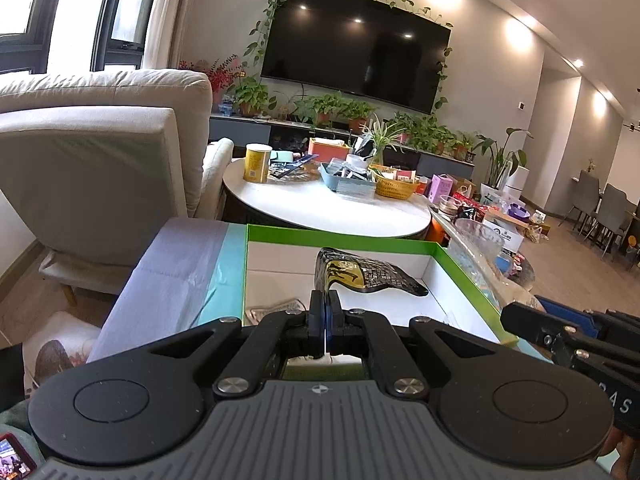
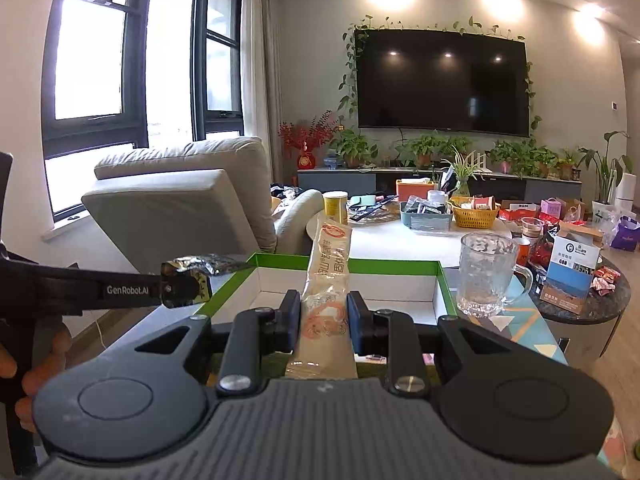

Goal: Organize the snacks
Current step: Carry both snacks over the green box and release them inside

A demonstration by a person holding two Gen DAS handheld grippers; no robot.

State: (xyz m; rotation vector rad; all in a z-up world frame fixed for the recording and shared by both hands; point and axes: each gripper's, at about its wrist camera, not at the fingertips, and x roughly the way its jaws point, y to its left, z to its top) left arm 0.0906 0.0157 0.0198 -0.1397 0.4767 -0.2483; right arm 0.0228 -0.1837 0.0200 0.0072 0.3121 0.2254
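Observation:
My left gripper is shut on the edge of a black and gold snack packet and holds it over the open green-rimmed white box. The same packet shows in the right wrist view beside the box's left rim. My right gripper is shut on a long clear and orange snack packet, held upright above the near edge of the box. Another clear packet lies on the box floor.
A glass mug stands right of the box. A round white table beyond it carries a yellow tin, a blue tray and a yellow basket. A beige armchair stands at left. A dark side table holds boxes.

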